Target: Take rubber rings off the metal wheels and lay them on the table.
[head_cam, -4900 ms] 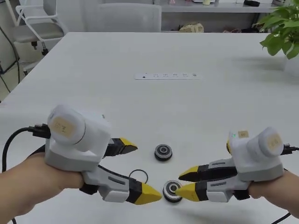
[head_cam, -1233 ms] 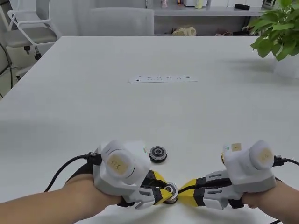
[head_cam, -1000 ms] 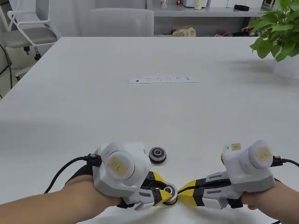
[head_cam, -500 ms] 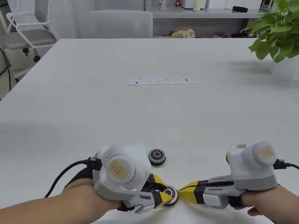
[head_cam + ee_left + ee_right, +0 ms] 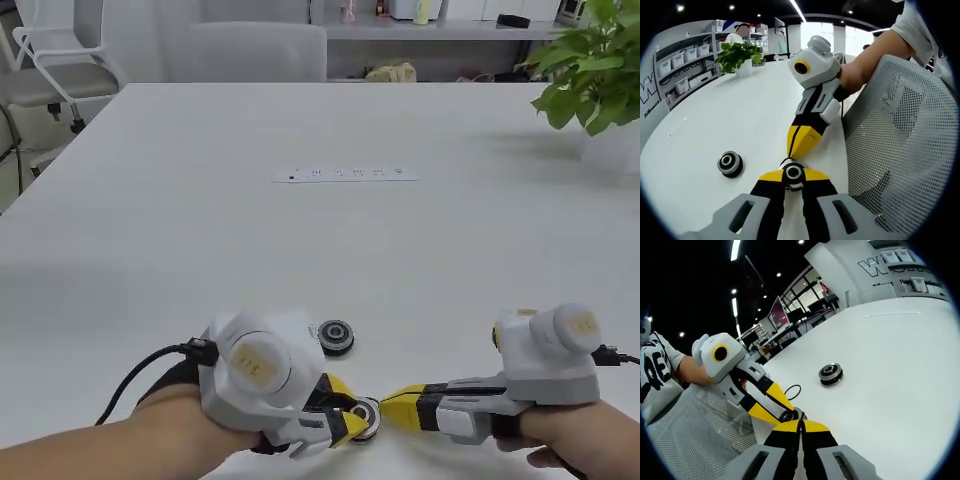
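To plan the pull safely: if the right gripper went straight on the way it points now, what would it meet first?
The small round metal wheel, held between the left gripper's yellow fingers; it sits right at the tip of the shut right gripper, seemingly touching.

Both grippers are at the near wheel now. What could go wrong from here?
1. The right gripper is closed to a thin tip at the near wheel; whether it has the rubber is unclear, so it may slip off.
2. The left gripper holds that wheel close to the table edge; if it pops free, it may fall off.
3. The loose ring beside the left gripper could get swept.
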### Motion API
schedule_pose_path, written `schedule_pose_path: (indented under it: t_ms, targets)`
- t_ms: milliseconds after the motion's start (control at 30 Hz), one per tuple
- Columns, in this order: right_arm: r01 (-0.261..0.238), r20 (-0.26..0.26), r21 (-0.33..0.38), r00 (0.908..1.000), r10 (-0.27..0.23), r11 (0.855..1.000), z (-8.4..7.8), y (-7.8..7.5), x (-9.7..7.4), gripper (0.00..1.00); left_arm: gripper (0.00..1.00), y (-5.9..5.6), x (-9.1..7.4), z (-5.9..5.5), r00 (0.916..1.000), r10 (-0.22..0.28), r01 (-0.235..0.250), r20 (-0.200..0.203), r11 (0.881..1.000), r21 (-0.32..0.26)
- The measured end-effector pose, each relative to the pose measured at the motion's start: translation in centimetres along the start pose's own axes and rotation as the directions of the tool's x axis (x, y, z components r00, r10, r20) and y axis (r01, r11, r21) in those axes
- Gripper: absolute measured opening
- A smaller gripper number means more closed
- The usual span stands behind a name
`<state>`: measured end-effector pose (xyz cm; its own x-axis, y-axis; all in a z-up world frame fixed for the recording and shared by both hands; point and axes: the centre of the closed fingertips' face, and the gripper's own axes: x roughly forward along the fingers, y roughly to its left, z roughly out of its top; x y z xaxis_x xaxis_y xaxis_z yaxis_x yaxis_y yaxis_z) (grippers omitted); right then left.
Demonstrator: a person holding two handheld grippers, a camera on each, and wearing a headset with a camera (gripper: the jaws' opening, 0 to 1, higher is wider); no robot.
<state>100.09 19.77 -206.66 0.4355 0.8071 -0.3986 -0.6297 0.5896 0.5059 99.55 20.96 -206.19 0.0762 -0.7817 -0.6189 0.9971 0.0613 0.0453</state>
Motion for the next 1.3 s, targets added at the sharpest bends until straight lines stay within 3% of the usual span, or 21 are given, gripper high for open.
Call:
schedule_pose_path:
  t_ms: [1300]
  targets:
    - [-0.022, -0.014, -0.037, 0.9997, 0.022, 0.999, 0.21, 1.05, 0.24, 0.0, 0.07, 0.02, 0.07, -0.03, 1.0, 0.007, -0.007, -0.007, 1.0, -0.003]
